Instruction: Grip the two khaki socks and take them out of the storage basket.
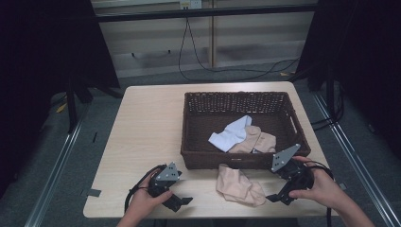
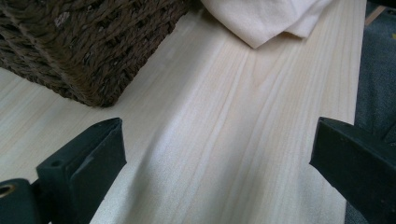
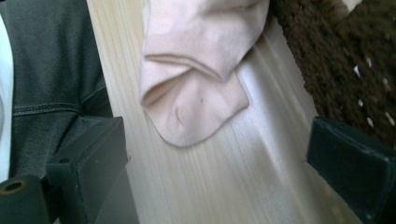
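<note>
High view is showing a light wooden table [image 1: 142,137] carrying a dark wicker basket [image 1: 194,101], which is holding a white sock [image 1: 231,135] and a peach sock [image 1: 260,140]. Another peach sock on the table [image 1: 239,185] is lying crumpled just in front of the basket's near wall, between the two grippers. The left gripper [image 1: 178,202] is hovering near the table's front edge with jaws spread wide over bare wood. The right gripper [image 1: 276,198] is sitting just right of that sock, jaws released and gaping, nothing blocking the sock from either side.
</note>
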### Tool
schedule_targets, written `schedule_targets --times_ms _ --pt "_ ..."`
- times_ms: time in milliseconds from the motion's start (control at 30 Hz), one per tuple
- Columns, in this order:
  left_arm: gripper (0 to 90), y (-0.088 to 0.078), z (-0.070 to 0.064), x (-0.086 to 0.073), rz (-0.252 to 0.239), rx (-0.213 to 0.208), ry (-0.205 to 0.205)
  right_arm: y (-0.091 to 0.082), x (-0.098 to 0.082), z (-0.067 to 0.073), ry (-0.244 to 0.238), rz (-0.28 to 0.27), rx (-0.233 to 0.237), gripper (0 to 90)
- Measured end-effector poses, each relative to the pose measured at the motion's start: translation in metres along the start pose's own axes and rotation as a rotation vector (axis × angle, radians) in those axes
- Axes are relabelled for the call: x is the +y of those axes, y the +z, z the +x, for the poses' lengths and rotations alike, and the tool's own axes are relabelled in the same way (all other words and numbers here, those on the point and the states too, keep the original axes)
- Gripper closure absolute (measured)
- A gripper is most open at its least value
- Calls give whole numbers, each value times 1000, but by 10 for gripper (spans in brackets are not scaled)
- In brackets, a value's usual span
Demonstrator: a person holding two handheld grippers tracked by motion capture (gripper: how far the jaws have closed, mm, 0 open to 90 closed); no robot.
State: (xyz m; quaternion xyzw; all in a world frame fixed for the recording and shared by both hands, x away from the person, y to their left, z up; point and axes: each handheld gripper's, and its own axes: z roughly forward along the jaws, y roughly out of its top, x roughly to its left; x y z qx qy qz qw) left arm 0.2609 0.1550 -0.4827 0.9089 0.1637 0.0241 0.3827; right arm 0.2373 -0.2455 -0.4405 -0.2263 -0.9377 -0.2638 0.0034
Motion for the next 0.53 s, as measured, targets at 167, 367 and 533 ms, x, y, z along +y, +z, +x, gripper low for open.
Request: schedule_targets --times_ms 167,367,533 --pt "27 0 0 0 -7 -4 1 2 -8 -1 -4 -14 -14 46" --pt "26 0 0 0 -11 -6 -1 5 -12 -2 13 -18 -19 47" --pt "27 1 0 1 -7 -3 -3 6 -10 -1 5 -42 -32 49"
